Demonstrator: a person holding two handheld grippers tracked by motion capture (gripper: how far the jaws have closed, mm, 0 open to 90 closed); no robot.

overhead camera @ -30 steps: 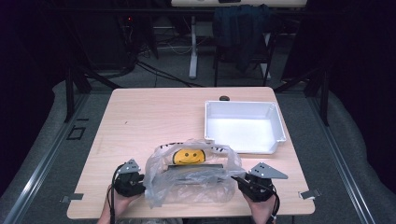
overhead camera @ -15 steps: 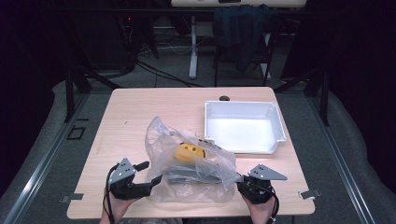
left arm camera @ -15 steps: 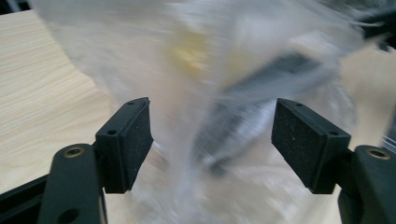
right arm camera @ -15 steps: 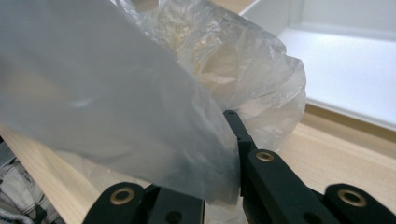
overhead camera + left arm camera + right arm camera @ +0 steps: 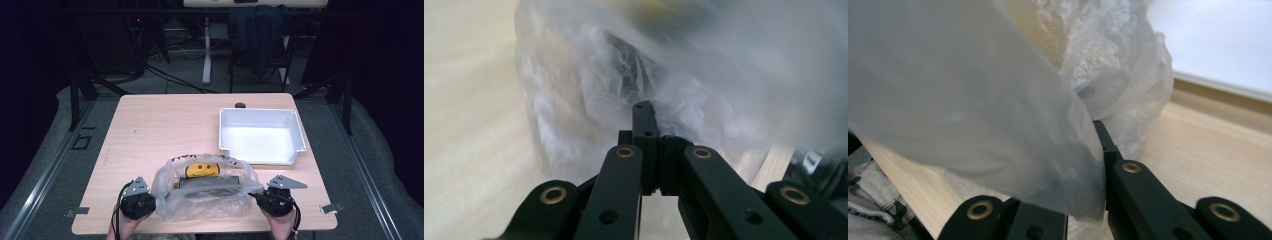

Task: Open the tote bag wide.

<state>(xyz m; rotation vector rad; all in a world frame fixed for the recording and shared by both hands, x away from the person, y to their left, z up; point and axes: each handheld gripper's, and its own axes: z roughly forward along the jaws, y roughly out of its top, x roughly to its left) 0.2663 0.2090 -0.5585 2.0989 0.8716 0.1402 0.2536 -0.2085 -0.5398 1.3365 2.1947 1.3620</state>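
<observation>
A clear plastic bag [image 5: 205,197] lies near the table's front edge, holding a yellow smiley-face item [image 5: 201,170] and a dark grey oblong thing [image 5: 210,184]. My left gripper [image 5: 152,202] sits against the bag's left edge. Its jaws have just been closing and now stand shut, with thin film at their tip in the left gripper view [image 5: 649,120]. On the bag's right edge, my right gripper [image 5: 255,197] is shut on the plastic. The bag [image 5: 998,100] drapes over its jaws [image 5: 1095,147] and hides one of them.
A white rectangular tray [image 5: 297,137] stands at the back right of the wooden table [image 5: 160,130]. A small black knob [image 5: 240,105] sits at the far edge behind it. Dark floor, cables and a chair lie beyond the table.
Half a second ago the left gripper stood open and off to the left while the bag bulged upward. Now it is back against the bag with its jaws together, and the bag lies flatter.
</observation>
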